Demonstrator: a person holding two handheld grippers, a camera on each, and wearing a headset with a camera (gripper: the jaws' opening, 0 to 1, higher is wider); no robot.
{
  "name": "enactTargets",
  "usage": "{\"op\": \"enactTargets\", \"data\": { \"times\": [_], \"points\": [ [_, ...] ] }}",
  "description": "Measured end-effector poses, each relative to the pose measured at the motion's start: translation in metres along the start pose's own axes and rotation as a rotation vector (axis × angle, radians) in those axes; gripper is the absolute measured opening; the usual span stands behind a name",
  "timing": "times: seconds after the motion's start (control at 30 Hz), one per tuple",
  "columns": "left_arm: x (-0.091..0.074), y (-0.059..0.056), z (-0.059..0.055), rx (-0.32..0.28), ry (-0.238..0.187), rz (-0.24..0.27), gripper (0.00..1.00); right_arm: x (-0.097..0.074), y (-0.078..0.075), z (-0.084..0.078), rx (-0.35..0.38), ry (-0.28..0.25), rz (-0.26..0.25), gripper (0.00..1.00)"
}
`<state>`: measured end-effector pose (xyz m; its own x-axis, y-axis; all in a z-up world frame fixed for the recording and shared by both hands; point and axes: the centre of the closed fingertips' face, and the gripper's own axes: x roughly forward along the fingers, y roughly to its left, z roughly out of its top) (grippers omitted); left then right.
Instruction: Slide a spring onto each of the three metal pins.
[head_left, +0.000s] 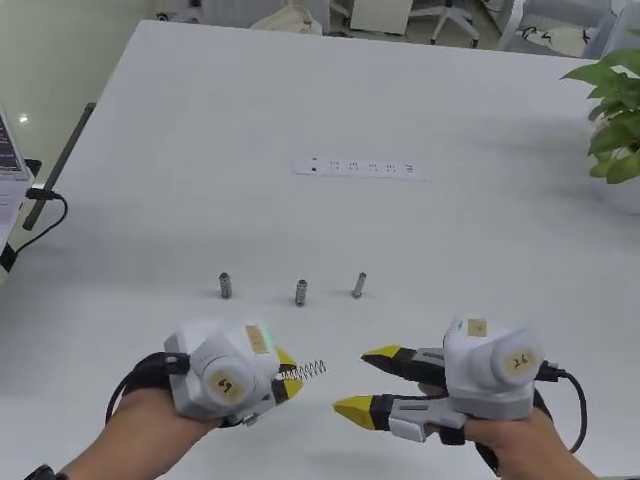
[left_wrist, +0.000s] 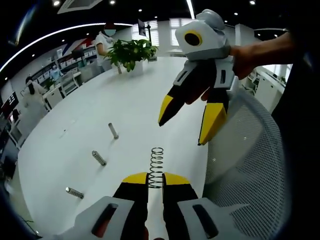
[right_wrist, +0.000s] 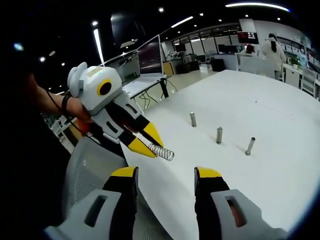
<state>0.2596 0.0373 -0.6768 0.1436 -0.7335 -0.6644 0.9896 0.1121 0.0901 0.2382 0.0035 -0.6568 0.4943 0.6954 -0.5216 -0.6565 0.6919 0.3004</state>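
White table (head_left: 420, 110): L gripper (head_left: 291, 378) pinches spring (head_left: 312, 370); R gripper (head_left: 352, 381) spread; 3 pins (head_left: 301, 292) beyond.

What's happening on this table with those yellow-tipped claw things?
A person holds a two-jaw gripper in each hand above a white table. The left gripper is shut on a small spring, which points toward the right gripper, whose jaws stand open and empty. Further out are three metal pins in a row. In the head view, the left pin and middle pin seem to carry springs already, and the right pin looks bare and leans slightly.
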Motion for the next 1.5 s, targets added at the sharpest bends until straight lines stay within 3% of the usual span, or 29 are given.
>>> {"op": "enactTargets", "data": {
  "times": [0.3,0.67,0.93,1.5],
  "points": [
    [-0.001,-0.013,0.007,0.041,-0.016,-0.026,0.02,0.004,0.008,0.005,-0.014,-0.005,0.024,0.35],
    [-0.002,-0.026,0.017,0.097,-0.033,-0.058,0.02,0.003,0.012,-0.005,-0.042,0.027,0.064,0.25],
    [-0.002,-0.033,0.021,0.115,-0.042,-0.082,0.02,-0.001,0.015,-0.008,-0.054,0.031,0.096,0.12],
    [0.003,-0.037,0.020,0.175,-0.027,-0.100,0.02,-0.004,0.022,-0.006,-0.051,0.041,0.146,0.10]
  ]
}}
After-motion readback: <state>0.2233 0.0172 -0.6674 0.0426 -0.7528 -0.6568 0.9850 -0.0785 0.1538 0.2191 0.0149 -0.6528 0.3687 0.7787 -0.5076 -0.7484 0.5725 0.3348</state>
